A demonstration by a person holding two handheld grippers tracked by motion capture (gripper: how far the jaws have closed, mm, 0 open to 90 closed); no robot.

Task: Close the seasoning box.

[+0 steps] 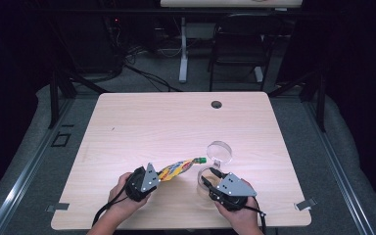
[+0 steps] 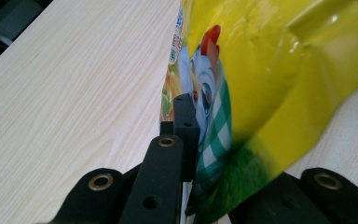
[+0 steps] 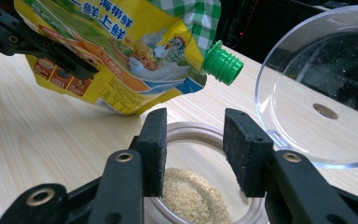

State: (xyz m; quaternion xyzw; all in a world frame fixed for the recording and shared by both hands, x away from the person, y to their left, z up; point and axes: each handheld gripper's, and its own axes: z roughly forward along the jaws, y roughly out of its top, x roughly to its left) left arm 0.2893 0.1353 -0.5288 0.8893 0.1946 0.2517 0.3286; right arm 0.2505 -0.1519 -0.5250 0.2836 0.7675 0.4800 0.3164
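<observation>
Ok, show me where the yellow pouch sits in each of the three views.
High view: the yellow pouch is low centre, held in the left gripper.
Left gripper view: it takes up the right half, clamped at its bottom edge.
Right gripper view: top left, above the jar.
Shared landmark: the wooden table.

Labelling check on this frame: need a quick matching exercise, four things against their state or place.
Things:
1. pouch
2. jar
3. lid
4. table hole

States:
A. hinged open, clear
B. far edge of the table
C. holds pale grains
D. clamped in the left gripper, green spout over the jar

Pairs: 1-D, 2-C, 3-A, 4-B
</observation>
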